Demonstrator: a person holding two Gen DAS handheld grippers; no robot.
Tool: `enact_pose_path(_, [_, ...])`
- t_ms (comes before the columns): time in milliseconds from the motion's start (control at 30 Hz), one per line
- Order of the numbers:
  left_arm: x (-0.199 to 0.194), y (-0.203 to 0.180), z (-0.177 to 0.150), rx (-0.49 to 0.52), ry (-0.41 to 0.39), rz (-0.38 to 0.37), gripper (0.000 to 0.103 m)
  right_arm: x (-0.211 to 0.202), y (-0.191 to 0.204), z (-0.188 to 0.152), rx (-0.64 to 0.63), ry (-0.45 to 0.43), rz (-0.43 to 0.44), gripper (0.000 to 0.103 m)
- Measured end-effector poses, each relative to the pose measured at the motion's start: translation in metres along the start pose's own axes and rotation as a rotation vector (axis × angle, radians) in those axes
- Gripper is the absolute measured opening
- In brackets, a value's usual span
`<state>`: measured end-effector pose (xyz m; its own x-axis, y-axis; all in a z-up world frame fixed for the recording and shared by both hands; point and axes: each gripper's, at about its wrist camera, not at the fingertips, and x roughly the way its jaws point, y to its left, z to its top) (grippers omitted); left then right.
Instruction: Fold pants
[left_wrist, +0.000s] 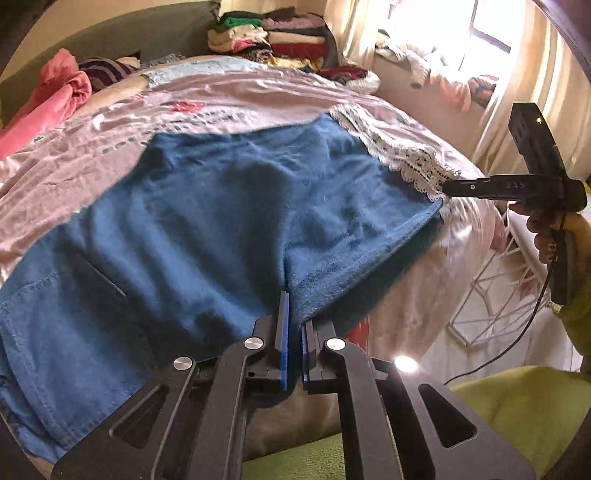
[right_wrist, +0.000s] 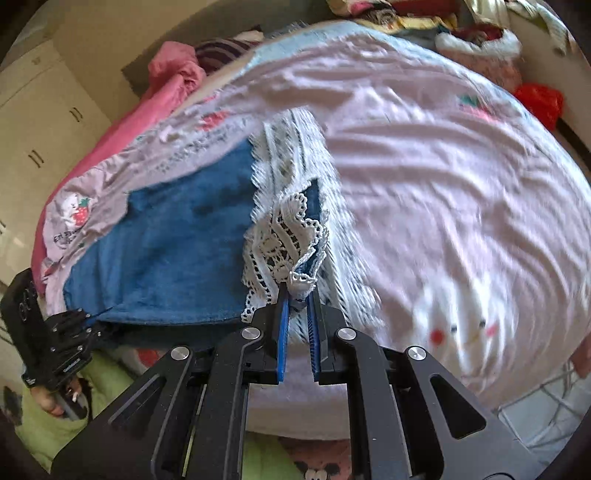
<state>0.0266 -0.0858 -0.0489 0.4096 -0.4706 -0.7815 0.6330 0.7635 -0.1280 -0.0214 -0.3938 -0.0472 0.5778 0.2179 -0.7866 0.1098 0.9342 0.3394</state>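
Blue denim pants (left_wrist: 221, 206) with white lace cuffs (left_wrist: 402, 155) lie spread on a bed with a pink sheet (left_wrist: 221, 92). My left gripper (left_wrist: 293, 306) is shut on the near blue edge of the pants. My right gripper (right_wrist: 298, 291) is shut on the lace-trimmed cuff (right_wrist: 284, 236) and holds it lifted a little off the bed. In the left wrist view the right gripper (left_wrist: 448, 188) shows at the right, at the pants' far corner. In the right wrist view the left gripper (right_wrist: 92, 325) shows at the lower left, on the blue edge (right_wrist: 162, 236).
Stacks of folded clothes (left_wrist: 266, 37) stand at the head of the bed. A pink garment (left_wrist: 55, 96) and a striped one (left_wrist: 107, 70) lie at the far left. A white wire rack (left_wrist: 491, 291) stands beside the bed. White cupboards (right_wrist: 40, 122) line the wall.
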Motion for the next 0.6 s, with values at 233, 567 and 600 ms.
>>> enact_pose_path(233, [0.015, -0.001, -0.003, 0.007, 0.032, 0.01, 0.009, 0.001, -0.018, -0.009, 0.041, -0.006, 0.007, 0.005])
enact_pose_path(567, [-0.039, 0.017, -0.013, -0.081, -0.062, 0.005, 0.072, -0.046, -0.009, 0.002, -0.06, -0.111, -0.092, 0.023])
enact_pose_path(600, [-0.05, 0.025, -0.016, -0.109, -0.092, 0.01, 0.077, -0.047, -0.001, 0.005, -0.096, -0.124, -0.085, 0.025])
